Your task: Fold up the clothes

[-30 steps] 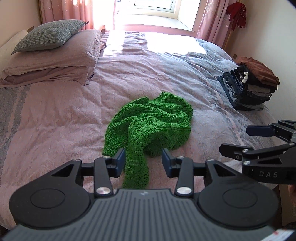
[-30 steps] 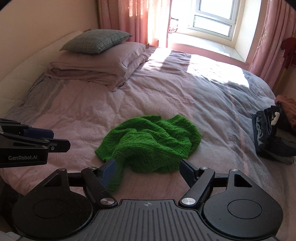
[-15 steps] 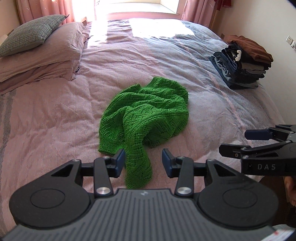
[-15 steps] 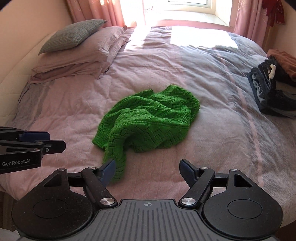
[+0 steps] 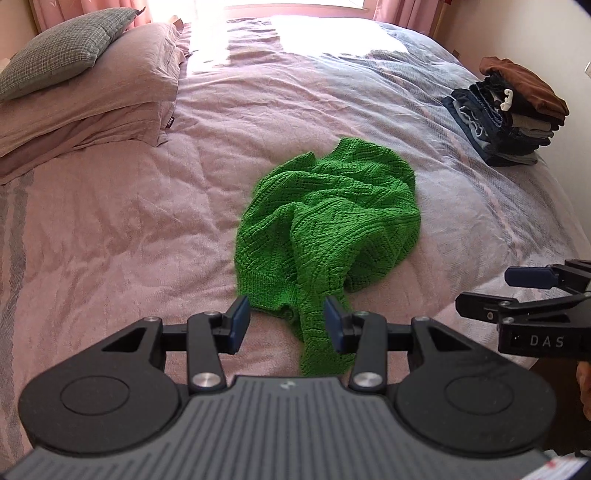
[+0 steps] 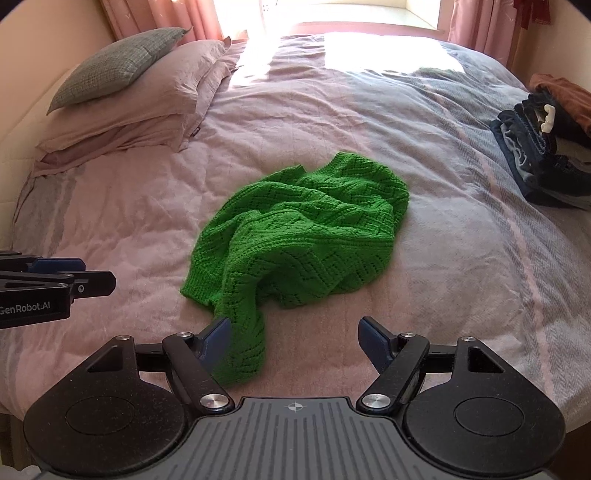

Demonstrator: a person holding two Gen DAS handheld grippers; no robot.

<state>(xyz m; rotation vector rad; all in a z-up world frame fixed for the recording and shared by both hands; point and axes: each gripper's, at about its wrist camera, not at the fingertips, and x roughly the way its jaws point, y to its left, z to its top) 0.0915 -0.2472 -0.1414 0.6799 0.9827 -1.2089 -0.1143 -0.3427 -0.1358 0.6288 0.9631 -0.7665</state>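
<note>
The bed carries a pinkish quilt with grey stripes. Stacked pillows lie at 10 o'clock in the left wrist view, with a grey checked cushion on top. A pile of folded clothes, topped by a brown garment, sits at 2 o'clock near the bed's edge. Pink curtains hang beside a bright window at 12 o'clock. Nothing lies between the grippers and the garment.

The green knitted sweater lies crumpled at the centre of the bed, with one sleeve trailing toward the near edge.

Left gripper: fingers apart, holding nothing; the sweater's hem and trailing sleeve appear between and just beyond the blue pads. Contact cannot be determined.

Right gripper: fingers wide apart, holding nothing; the sleeve end lies beside its left pad, and the sweater body lies at 12 o'clock.

Legible markings: "DAS" on the right gripper's side in the left wrist view; "GenRobot.AI" on the left gripper's side in the right wrist view.
</note>
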